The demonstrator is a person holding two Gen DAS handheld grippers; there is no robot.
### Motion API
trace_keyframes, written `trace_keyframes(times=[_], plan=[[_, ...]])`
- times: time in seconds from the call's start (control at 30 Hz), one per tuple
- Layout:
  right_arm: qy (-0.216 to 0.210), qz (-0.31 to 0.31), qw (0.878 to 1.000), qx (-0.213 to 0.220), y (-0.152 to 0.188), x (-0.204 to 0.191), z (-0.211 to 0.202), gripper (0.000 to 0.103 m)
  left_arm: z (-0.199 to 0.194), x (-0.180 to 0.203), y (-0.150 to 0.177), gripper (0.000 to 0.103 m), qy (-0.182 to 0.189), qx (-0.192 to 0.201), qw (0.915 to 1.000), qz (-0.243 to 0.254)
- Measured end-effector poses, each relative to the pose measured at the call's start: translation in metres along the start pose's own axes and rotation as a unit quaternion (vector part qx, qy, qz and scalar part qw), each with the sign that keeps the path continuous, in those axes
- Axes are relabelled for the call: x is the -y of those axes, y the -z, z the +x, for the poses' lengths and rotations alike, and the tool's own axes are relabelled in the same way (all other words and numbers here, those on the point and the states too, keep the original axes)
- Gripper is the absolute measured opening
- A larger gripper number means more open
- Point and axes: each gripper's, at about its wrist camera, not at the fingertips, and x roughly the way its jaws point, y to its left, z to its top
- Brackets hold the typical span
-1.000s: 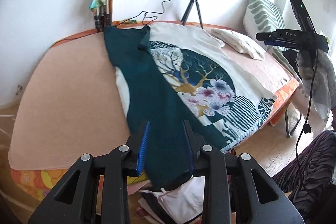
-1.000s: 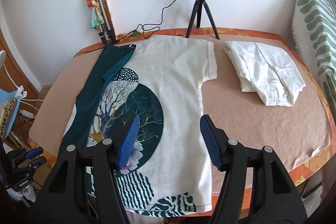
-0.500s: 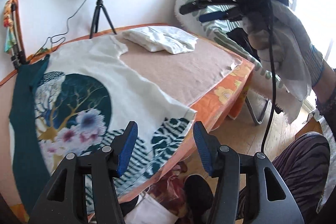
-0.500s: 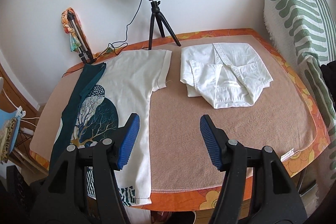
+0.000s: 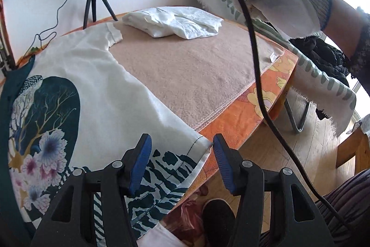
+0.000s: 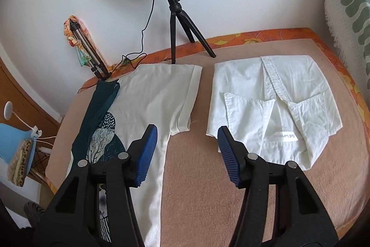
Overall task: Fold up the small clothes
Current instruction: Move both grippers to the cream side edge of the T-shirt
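The left claw (image 5: 181, 162) stands released, its blue pads apart with nothing pressed between them. A second ago those pads sat close together over the folded-in teal side of the printed T-shirt (image 5: 92, 94); since then its jaws have been opening, and the claw has swung across to the shirt's other side. It now hangs over the near hem corner on the white side, which shows in the gap between the pads, at the edge of the desk (image 5: 208, 66).

The right claw (image 6: 187, 152) is also released and empty. Its jaws have just been closing a little, with nothing between them. It has slid from above the shirt's print toward the far end and now hovers over the bare strip between the shirt's short sleeve and the folded white shirt (image 6: 277, 103), which lies apart from the T-shirt.

The T-shirt lies flat, its teal side already turned in over the print. My reading: the first side fold is finished, and both claws are lining up on the hem corner and sleeve for the opposite fold.
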Motion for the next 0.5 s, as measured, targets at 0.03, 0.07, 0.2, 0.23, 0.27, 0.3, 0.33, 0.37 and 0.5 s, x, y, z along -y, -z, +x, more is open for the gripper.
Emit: trace_keyframes(times=[0.03,0.07,0.2,0.23,0.27,0.3,0.33,0.37,0.5], plan=[[0.0,-0.001,1.0,-0.005,-0.005,0.0,0.01,0.056,0.003,-0.001,0.001,0.054,0.0,-0.002,1.0,-0.001],[0.0,-0.007,1.0,-0.01,-0.009,-0.002,0.02,0.056,0.007,-0.002,0.002,0.052,-0.005,-0.005,1.0,-0.003],[-0.003,-0.03,0.999,-0.03,-0.025,-0.012,0.057,0.056,0.01,0.003,0.003,0.022,-0.034,0.015,0.9992,0.015],[-0.001,-0.03,0.999,-0.034,-0.03,-0.013,0.066,0.056,0.01,0.002,0.004,0.007,-0.035,0.021,0.999,0.018],[0.002,-0.031,0.999,-0.038,-0.034,-0.013,0.075,0.056,0.01,-0.001,0.004,0.004,-0.023,0.026,0.9993,0.014],[0.003,-0.032,0.999,-0.042,-0.039,-0.014,0.084,0.055,0.009,-0.005,0.004,0.003,-0.015,0.029,0.9995,0.002],[0.004,-0.031,0.998,-0.045,-0.043,-0.014,0.092,0.055,0.008,-0.009,0.005,0.002,-0.007,0.032,0.9994,-0.01],[0.004,-0.03,0.998,-0.048,-0.048,-0.015,0.1,0.055,0.009,-0.013,0.004,0.001,-0.002,0.034,0.9992,-0.021],[0.005,-0.026,0.998,-0.057,-0.064,-0.019,0.131,0.055,0.002,-0.027,0.004,0.001,0.017,0.049,0.9963,-0.069]])
